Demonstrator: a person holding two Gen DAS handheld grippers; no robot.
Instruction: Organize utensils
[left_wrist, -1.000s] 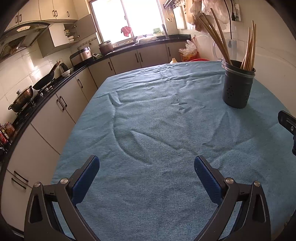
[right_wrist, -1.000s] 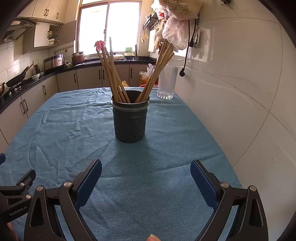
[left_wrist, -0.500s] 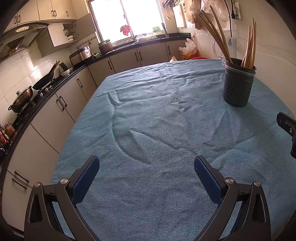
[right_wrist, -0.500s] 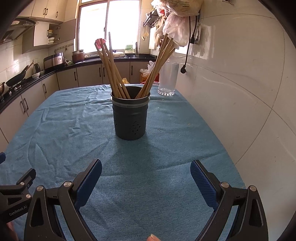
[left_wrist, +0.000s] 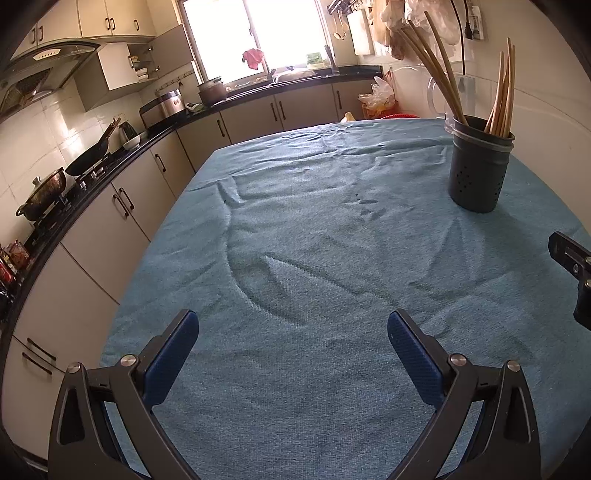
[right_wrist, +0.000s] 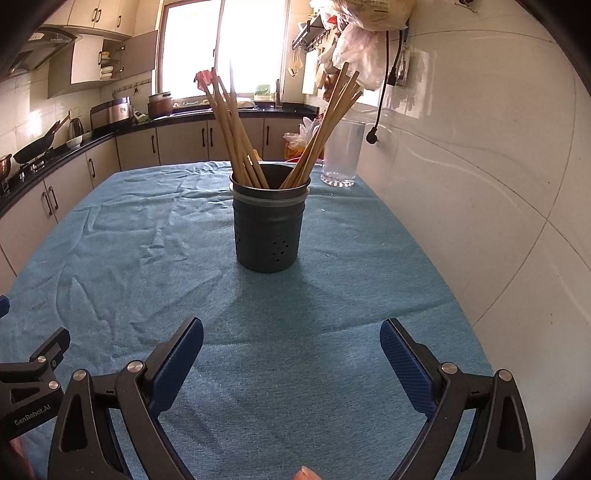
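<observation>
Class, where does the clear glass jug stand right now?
In the right wrist view, the clear glass jug stands right of and behind the dark perforated chopstick holder, near the tiled wall.

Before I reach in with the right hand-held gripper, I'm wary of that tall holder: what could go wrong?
1. The chopsticks fan out in two leaning bunches above the holder; open fingers could knock one bunch and tip it.
2. The cloth is wrinkled, so a nudged holder may drag or rock.
3. A glass jug stands just behind; a toppled holder could strike it.
</observation>
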